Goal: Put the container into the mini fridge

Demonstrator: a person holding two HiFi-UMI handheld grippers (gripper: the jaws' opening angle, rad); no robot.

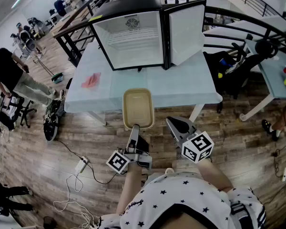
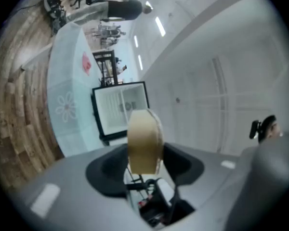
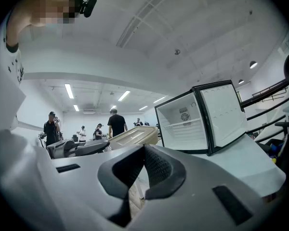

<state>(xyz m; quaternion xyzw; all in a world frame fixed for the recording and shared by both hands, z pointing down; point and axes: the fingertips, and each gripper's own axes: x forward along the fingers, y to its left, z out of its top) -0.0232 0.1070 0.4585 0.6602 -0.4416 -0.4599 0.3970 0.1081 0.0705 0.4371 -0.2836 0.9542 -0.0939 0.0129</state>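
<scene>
You had your left gripper (image 1: 135,129) clamped on the near end of the tan container (image 1: 138,107), held up in front of the table (image 1: 181,87), well short of the open mini fridge (image 1: 133,35). Your right gripper (image 1: 174,124) was pinched closed on nothing, just beside it.

Pale table (image 1: 181,87) with mini fridge (image 1: 133,32), pink cloth (image 1: 91,80).

The mini fridge (image 1: 133,37) stands at the back of the table (image 1: 181,87), its door (image 1: 186,32) open rightward. Your left gripper (image 1: 135,129) holds the container (image 1: 138,108) before it, at the table's near edge, with your right gripper (image 1: 174,124) just right.
</scene>
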